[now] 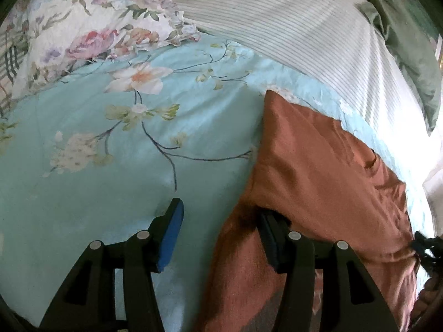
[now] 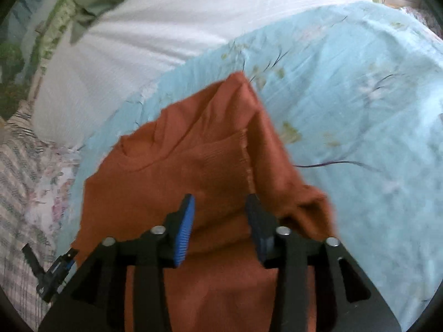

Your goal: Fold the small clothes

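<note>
Black linkage arms with silver pivot pins fill the bottom of both my wrist views, 2 fingers on each tool. On my left gripper [image 1: 218, 227] the jaws stand apart: the blue-padded left finger [image 1: 171, 238] hangs over bare bedding, while the right finger is partly tucked under a fold at the edge of the rust-orange garment [image 1: 318, 166], so I see no pinch on the cloth. On my right gripper [image 2: 220, 221] the jaws are also apart, with the ribbed blue pads [image 2: 184, 232] clear on both sides of a ridge of the same rust-orange garment [image 2: 193, 149], which passes between them without being pressed. From the right view, that garment lies in a loosely folded heap directly ahead of the fingers, peaked at its far end, with a ribbed seam running along the upper layer. It rests on a pale turquoise floral bedspread [image 1: 97, 193], which spreads left of the garment in the left view and to the right of it in the right view [image 2: 373, 110]. Beyond the bedspread lies a white fabric with fine stripes [image 1: 290, 27], and at the far left of the left view sits a pillow with pink roses [image 1: 91, 33]. Some green cloth [image 1: 409, 55] bunches at the upper right there.
</note>
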### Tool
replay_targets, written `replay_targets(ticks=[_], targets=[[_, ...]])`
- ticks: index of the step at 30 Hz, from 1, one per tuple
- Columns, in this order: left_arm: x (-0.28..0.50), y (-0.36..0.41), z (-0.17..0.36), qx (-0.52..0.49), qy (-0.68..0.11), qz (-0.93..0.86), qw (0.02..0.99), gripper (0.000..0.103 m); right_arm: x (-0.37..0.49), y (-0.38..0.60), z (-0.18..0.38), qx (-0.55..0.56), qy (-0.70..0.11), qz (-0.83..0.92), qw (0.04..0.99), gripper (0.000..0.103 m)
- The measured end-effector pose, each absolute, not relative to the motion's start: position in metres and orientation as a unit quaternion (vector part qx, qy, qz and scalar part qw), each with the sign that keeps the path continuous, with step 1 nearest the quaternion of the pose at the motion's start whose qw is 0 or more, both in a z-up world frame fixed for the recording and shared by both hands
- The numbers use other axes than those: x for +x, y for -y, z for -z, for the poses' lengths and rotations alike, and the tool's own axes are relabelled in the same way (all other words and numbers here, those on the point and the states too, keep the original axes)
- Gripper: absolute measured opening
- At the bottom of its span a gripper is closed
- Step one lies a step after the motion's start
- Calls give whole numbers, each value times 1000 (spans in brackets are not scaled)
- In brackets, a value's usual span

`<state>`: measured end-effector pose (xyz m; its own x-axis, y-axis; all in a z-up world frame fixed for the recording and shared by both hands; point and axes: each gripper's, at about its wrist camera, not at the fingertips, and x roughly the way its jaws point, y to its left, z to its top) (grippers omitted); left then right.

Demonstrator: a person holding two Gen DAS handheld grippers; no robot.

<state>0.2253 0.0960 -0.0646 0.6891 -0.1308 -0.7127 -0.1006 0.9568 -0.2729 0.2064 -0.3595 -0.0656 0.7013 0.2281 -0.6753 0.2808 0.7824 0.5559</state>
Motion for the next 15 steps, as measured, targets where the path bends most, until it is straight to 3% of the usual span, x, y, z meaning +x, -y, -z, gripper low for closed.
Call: replay_targets(ticks=[4,7,15], targets=[[187,-107,44,-168,-379,32,909,56,167,388,58,341,-376,9,862,52],[167,-114,39,-174,-385,58,904,69,142,402,62,347,-393,5,852,52],[129,-112,72,-154,-469,142,858,70,87,384,94,373,-443,-137,804,52]])
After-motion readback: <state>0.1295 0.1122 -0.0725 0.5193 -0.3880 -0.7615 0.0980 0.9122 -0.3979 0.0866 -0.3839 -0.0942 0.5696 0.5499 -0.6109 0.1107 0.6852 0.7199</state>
